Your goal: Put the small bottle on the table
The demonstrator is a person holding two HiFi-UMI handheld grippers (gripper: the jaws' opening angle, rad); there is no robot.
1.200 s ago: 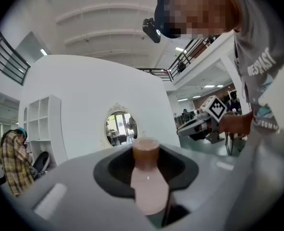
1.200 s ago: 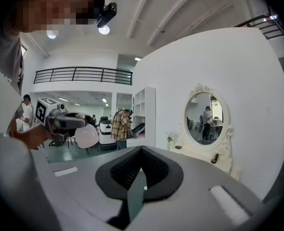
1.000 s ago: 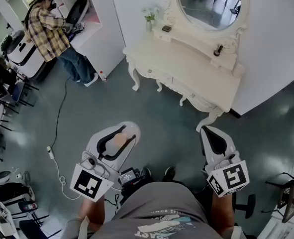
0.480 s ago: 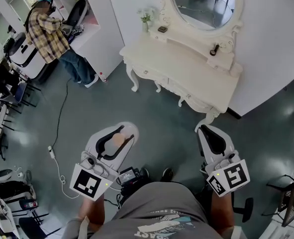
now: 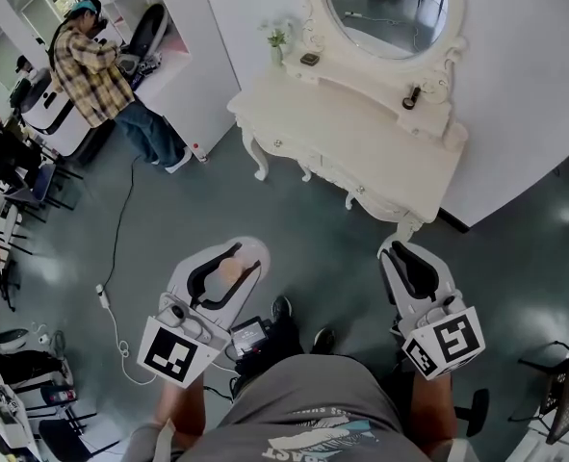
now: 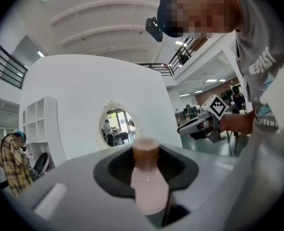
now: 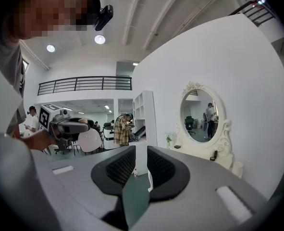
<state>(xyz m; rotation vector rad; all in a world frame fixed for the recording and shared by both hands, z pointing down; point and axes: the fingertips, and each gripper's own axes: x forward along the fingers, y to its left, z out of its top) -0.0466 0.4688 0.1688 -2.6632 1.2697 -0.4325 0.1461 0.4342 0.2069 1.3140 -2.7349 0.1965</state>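
Apparently clamped, small bottle, left gripper

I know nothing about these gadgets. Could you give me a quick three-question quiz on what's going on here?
1. True or false: the right gripper grips something.
2. Which one holds the small bottle? A. left gripper B. right gripper C. neither
3. Fill in: above the white dressing table sits an oval ____.
Key: 1 false, its jaws stand apart and empty. 2 A. 3 mirror.
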